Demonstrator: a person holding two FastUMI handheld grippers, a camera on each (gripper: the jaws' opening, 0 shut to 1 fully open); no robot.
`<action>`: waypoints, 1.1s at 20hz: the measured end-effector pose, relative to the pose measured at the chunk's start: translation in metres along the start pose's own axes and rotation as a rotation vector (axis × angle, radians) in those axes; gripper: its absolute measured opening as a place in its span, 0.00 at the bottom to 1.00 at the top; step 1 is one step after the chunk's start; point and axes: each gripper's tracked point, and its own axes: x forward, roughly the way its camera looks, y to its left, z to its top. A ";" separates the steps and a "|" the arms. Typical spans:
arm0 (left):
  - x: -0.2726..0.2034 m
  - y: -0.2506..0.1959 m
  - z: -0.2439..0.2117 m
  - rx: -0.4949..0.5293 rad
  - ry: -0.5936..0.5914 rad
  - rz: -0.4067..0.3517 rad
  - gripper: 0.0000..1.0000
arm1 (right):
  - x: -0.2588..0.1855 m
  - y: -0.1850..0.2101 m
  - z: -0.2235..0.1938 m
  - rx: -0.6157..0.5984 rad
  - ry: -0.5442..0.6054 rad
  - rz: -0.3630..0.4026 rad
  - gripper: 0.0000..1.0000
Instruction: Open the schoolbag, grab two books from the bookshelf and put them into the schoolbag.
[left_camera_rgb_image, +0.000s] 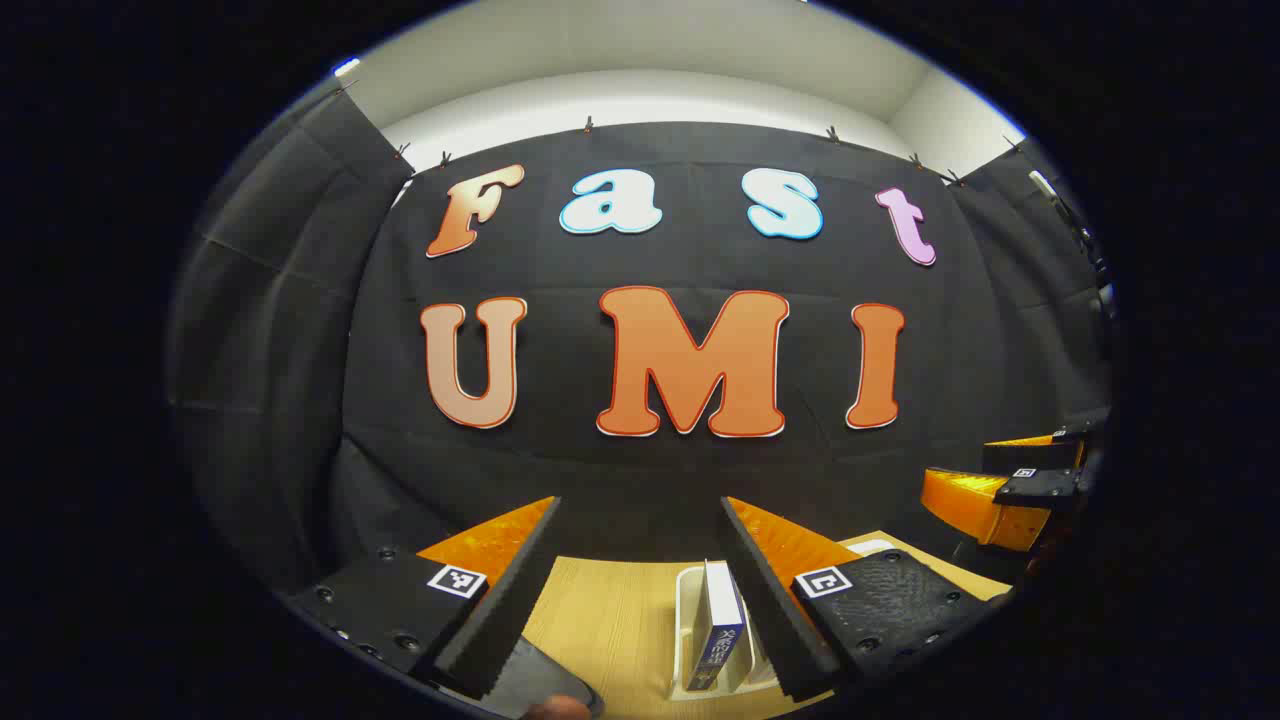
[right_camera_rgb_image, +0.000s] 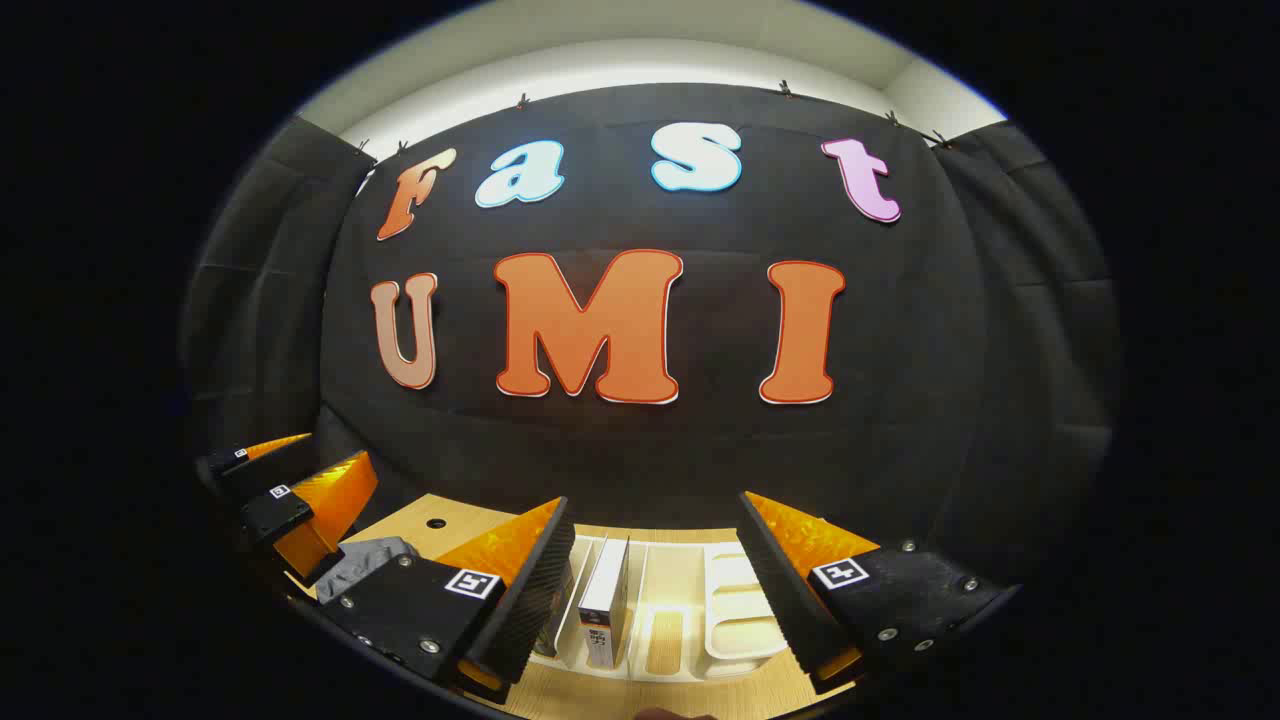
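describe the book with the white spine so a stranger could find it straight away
Start at the wooden table below the black cloth wall, where a white slotted bookshelf stands. The book stands upright in a slot toward the rack's left, between the open fingers of the right hand-held gripper. Its white spine sets it apart from the darker book beside it; the slots to its right are empty.

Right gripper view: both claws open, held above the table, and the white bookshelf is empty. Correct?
Not quite. The right gripper view shows the white bookshelf still holding an upright book. The rest stands: the right claw and the left claw are open, above the table.
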 end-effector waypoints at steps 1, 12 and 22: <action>-0.002 -0.001 -0.001 -0.003 0.000 -0.006 0.96 | 0.000 0.001 -0.001 -0.001 0.002 0.002 0.97; -0.009 -0.009 -0.004 -0.038 0.035 -0.052 0.96 | 0.005 0.010 -0.002 0.003 0.004 0.020 0.97; -0.010 0.007 -0.010 0.029 0.050 -0.032 0.96 | 0.014 0.017 -0.003 -0.010 0.007 0.035 0.97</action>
